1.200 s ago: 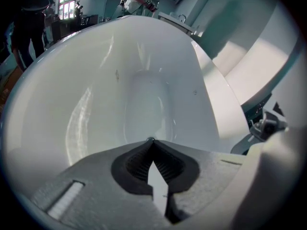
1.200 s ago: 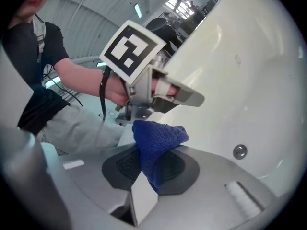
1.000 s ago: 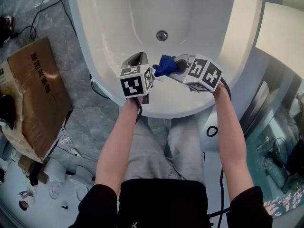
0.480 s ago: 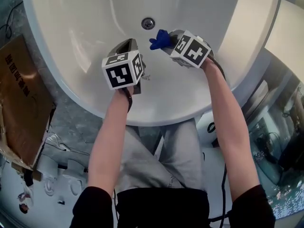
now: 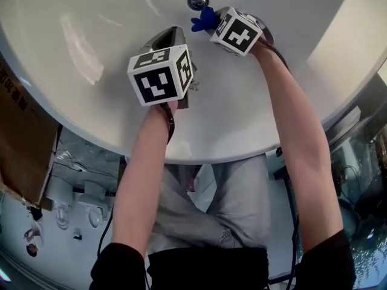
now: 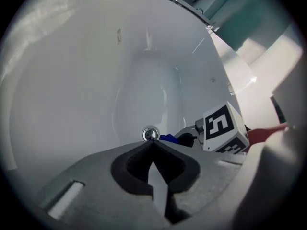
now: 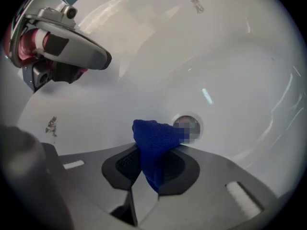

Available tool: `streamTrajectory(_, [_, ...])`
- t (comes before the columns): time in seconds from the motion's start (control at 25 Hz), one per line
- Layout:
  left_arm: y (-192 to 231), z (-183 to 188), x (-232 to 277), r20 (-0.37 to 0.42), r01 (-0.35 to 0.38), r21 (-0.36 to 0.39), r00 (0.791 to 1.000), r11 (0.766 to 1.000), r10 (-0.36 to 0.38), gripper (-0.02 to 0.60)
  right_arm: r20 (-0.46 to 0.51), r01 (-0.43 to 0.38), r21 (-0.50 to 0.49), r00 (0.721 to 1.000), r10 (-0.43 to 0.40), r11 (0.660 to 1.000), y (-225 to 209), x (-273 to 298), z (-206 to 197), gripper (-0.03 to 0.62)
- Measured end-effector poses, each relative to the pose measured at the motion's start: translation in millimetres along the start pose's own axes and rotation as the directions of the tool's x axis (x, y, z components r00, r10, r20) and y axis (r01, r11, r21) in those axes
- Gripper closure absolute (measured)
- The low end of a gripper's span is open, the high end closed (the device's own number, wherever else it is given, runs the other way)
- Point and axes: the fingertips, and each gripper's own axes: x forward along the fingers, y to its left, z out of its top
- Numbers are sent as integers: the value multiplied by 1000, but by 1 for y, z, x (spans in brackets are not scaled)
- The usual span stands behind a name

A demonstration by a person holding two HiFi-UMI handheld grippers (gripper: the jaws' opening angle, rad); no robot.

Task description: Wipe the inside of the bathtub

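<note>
1. Both grippers have gone deeper into the white bathtub (image 5: pixel 91 53) since a second ago, from near its rim down toward the drain (image 5: pixel 198 0).
2. The right gripper (image 5: pixel 211 18) is clamped on a blue cloth (image 7: pixel 156 145), which sticks out past the jaws just beside the drain. Whether it already touches the tub floor cannot be told.
3. The cloth looks soft, light and limp, so it should mould to the curved wall. The glossy enamel probably gives little friction, so a firm pinch on the bunched middle suits it.
4. The left gripper (image 6: pixel 152 145) has its jaws together on nothing.
5. Both forearms stretch forward, the right reaching further and nearly straight.
</note>
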Motion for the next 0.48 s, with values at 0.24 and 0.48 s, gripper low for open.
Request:
streamTrajectory(0.24, [9, -8, 13, -17, -12, -15, 1000, 1000, 12, 578, -29, 19, 5, 999, -19, 1000, -9, 25, -10, 522])
streamTrajectory(0.48, [14, -5, 13, -8, -10, -45, 1000, 999, 10, 578, -50, 29, -12, 998, -29, 1000, -11, 41, -16, 522])
